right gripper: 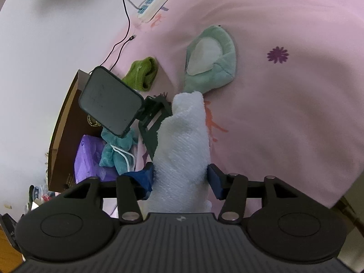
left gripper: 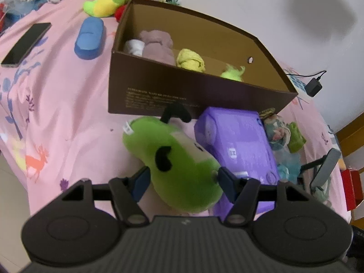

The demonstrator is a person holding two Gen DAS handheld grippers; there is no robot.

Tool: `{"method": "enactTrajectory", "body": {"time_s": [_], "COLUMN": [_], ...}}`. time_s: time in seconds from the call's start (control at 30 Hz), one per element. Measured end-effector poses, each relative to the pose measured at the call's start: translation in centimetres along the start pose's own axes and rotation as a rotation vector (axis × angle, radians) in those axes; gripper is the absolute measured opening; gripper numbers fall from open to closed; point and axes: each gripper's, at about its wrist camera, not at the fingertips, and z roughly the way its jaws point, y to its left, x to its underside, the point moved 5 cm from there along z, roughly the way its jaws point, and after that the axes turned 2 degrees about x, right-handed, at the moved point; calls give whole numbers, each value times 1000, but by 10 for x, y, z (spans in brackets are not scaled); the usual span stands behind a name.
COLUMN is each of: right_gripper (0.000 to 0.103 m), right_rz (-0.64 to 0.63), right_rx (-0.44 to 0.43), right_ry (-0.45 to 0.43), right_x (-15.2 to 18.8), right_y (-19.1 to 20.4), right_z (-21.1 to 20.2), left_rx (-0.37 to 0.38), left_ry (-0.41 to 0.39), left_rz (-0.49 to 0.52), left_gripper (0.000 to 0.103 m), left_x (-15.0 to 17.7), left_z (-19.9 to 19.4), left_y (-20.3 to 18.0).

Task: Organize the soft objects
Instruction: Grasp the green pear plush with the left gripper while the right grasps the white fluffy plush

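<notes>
Green plush toy (left gripper: pixel 179 166) sits between the jaws of the left gripper (left gripper: pixel 182 177), roughly half open, their blue pads touching its sides in what looks like a light grip. Its long axis runs away from the jaws toward the brown cardboard box (left gripper: pixel 195 95) just beyond on the pink bed sheet (left gripper: pixel 56 104), so this hand is nearer the box. It is fuzzy, with black eye patches. The right gripper (right gripper: pixel 180 178) straddles a white towel (right gripper: pixel 184 150); whether it grips, I cannot tell.

Pink printed bedsheet (left gripper: pixel 56 113), white wall (left gripper: pixel 250 4), maybe wood furn. (left gripper: pixel 350 134)
</notes>
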Motion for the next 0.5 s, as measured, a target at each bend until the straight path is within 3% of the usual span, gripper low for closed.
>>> {"method": "enactTrajectory", "body": {"time_s": [0.17,0.5], "right_gripper": [42,46], "right_rz": [1,-27], "right_rx": [-17,-19], "right_ry": [47,91], "right_x": [4,7], "right_y": [1,7], "right_z": [10,22], "left_rx": [34,10], "left_ry": [10,40], "left_rz": [-39,-158], "left_gripper": [69,75], "left_x": [-5,-14], "left_z": [11,26], "left_y": [4,14]}}
